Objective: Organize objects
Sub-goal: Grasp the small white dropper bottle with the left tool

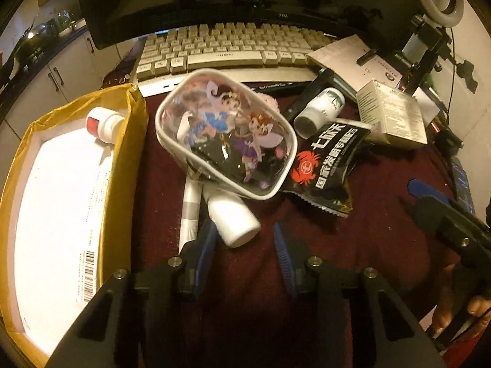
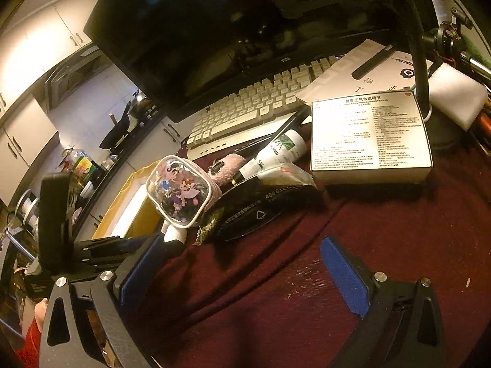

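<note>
Left wrist view, lower centre: left hand-held gripper [image 1: 245, 239], jaws apart around the base of a white bottle [image 1: 233, 219], pads not pressing, probably to lift it. Yellow box [image 1: 135, 128], left, holds one bottle already. Right hand-held gripper [image 2: 242, 273] wide apart, empty, over the worktop [image 2: 307, 239].

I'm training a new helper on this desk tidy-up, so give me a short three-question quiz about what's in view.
1. True or false: the gold box is empty.
2. What lies between the left gripper's pads? A pouch, B white bottle, C keyboard.
3. Fill in: the right gripper's jaws stand ____.
Key: 1 false, a red-banded bottle lies inside; 2 B; 3 open.
</note>
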Available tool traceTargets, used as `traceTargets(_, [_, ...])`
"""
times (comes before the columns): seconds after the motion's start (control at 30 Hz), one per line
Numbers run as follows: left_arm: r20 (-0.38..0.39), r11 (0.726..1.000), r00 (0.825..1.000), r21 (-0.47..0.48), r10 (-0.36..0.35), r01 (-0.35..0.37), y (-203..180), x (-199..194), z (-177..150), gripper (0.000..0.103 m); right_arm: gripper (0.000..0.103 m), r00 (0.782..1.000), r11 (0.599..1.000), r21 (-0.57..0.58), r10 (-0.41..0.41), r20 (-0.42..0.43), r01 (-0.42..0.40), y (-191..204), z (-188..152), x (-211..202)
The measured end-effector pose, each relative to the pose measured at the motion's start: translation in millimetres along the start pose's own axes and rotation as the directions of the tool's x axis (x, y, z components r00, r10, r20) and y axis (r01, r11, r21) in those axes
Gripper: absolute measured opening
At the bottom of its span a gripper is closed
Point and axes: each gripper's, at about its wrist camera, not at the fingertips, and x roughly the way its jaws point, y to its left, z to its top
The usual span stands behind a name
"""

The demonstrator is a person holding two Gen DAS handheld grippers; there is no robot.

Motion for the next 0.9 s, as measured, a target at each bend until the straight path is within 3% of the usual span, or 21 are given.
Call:
traceTargets(0.23, [-0.037, 0.997, 0.999, -0.077, -0.016, 0.013, 11, 10, 9, 0.039, 0.103, 1.0, 1.0, -0.007, -0.011, -0.018, 0.01, 4, 0, 3])
traceTargets(0.33, [-0.037, 0.993, 0.998, -0.106, -0.053, 0.049, 16, 7, 9, 0.048, 0.103, 0.999, 1.0, -0.014, -0.018, -0.028, 0.017, 7, 3, 4])
traceTargets(0.4, [-0.019, 0.992, 0.998, -0.111, -0.059, 0.056, 16, 2, 9, 0.055, 0.103, 0.999, 1.0, 0.006, -0.013, -0.033, 0.013, 8, 7, 6])
traceTargets(0.53, [-0.01, 0.994, 0.999, -0.105, -0.032, 0.031, 15, 5, 13, 0.055, 0.103, 0.998, 0.995, 0.1, 0.026, -0.049, -0.021, 7, 20, 21])
traceTargets(0.57, [-0.011, 0.994, 1.0, -0.108, -0.028, 0.027, 16, 7, 14, 0.048, 0.103, 0.998, 0.991, 0.131, 0.03, -0.056, -0.022, 6, 24, 26])
traceTargets(0.6, [-0.011, 0.993, 1.0, -0.113, -0.018, 0.016, 18, 10, 14, 0.029, 0.101, 0.997, 0.985, 0.173, 0.034, -0.065, -0.022, 4, 26, 33])
traceTargets(0.63, [-0.021, 0.993, 1.0, -0.12, -0.014, 0.011, 20, 14, 15, 0.025, 0.1, 0.997, 0.98, 0.198, 0.04, -0.07, -0.026, 3, 29, 37])
traceTargets(0.77, [-0.012, 0.989, 0.999, -0.141, -0.039, 0.037, 28, 12, 13, 0.026, 0.082, 0.995, 0.964, 0.265, -0.002, -0.103, 0.03, -2, 38, 58])
traceTargets(0.83, [-0.015, 0.99, 0.999, -0.134, -0.047, 0.045, 28, 10, 10, 0.026, 0.062, 0.992, 0.971, 0.222, -0.069, -0.105, 0.091, 2, 42, 63])
traceTargets(0.87, [-0.016, 0.99, 0.998, -0.133, -0.058, 0.055, 28, 9, 8, 0.026, 0.043, 0.991, 0.975, 0.199, -0.077, -0.108, 0.098, 3, 43, 64])
traceTargets(0.9, [-0.018, 0.989, 0.997, -0.131, -0.073, 0.07, 28, 7, 6, 0.026, 0.035, 0.993, 0.979, 0.19, -0.055, -0.109, 0.075, 4, 42, 64])
